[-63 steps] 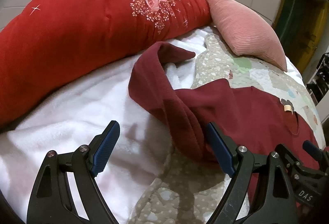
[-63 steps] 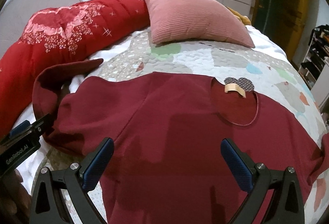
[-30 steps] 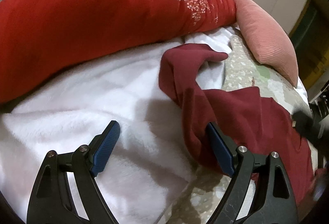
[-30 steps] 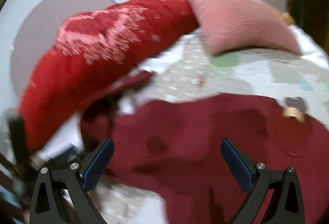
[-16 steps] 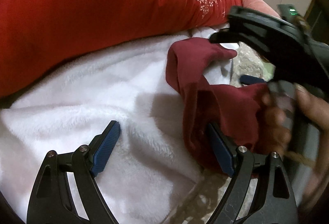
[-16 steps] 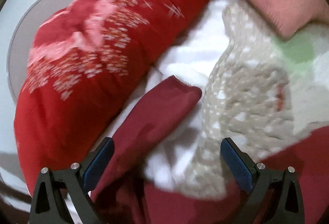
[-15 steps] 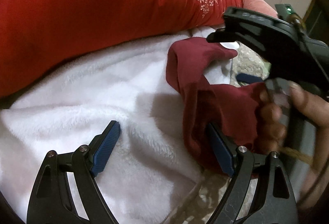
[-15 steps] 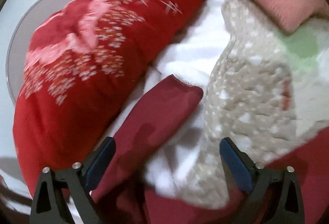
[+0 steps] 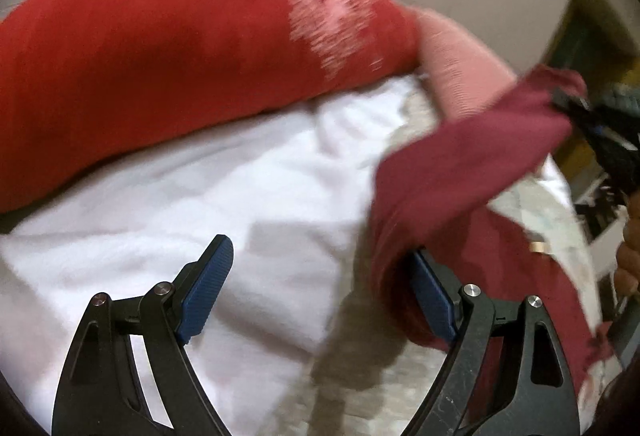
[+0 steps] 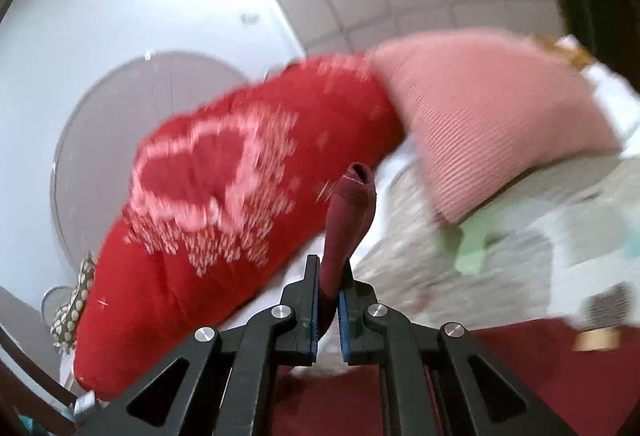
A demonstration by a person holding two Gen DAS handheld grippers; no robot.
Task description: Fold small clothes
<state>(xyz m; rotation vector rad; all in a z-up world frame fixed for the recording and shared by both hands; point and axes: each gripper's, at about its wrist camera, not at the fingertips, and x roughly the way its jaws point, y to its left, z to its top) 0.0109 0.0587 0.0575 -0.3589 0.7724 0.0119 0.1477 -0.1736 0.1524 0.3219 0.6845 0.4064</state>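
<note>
The right gripper (image 10: 329, 310) had clamped the maroon top's (image 9: 516, 268) sleeve cuff (image 10: 352, 204) above the bed (image 9: 224, 196), the left gripper (image 9: 320, 296) gaped empty, and the folding looked barely begun.

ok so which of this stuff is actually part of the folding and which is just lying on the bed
Part of the job:
- dark red top, its sleeve pinched in the right tool
- left tool, open beside the top

Just lying about:
- red floral quilt
- pink cushion
- white blanket
- patterned bedspread
</note>
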